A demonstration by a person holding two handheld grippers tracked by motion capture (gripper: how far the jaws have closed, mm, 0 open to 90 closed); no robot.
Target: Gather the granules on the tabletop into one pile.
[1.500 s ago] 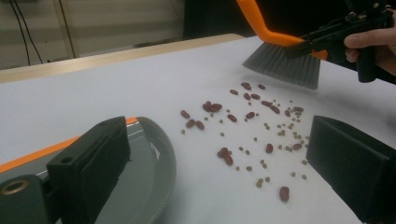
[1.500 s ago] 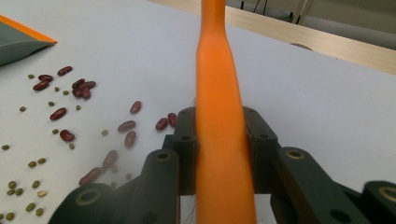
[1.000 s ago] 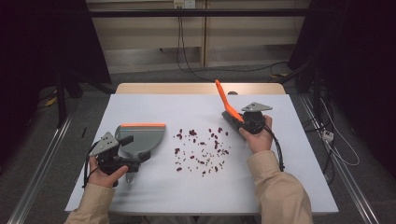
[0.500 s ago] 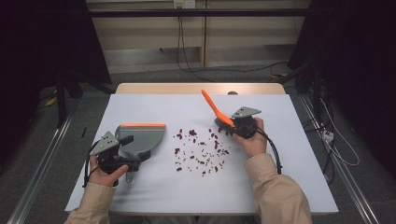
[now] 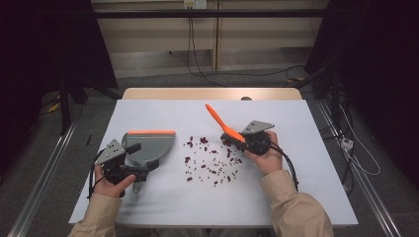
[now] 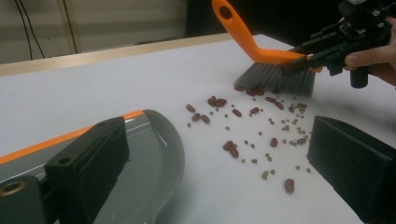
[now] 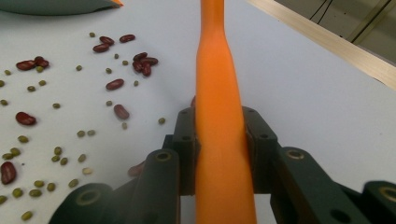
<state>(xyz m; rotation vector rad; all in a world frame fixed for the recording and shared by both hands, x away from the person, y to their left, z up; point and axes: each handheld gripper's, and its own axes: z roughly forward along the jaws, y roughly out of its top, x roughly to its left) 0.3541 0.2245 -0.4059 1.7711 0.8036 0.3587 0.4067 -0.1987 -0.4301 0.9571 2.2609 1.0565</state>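
Right gripper (image 5: 240,140) over bean-strewn white table (image 5: 163,111), dark room.

Dustpan (image 6: 154,154) cut by left gripper view's bottom edge; brush (image 7: 219,107) bristles hidden in right gripper view

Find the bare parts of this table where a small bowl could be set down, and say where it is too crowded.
Free: the far strip of the table behind the dustpan, the right side beyond the right gripper, and the near edge. Crowded: the middle, with scattered beans between dustpan and brush.
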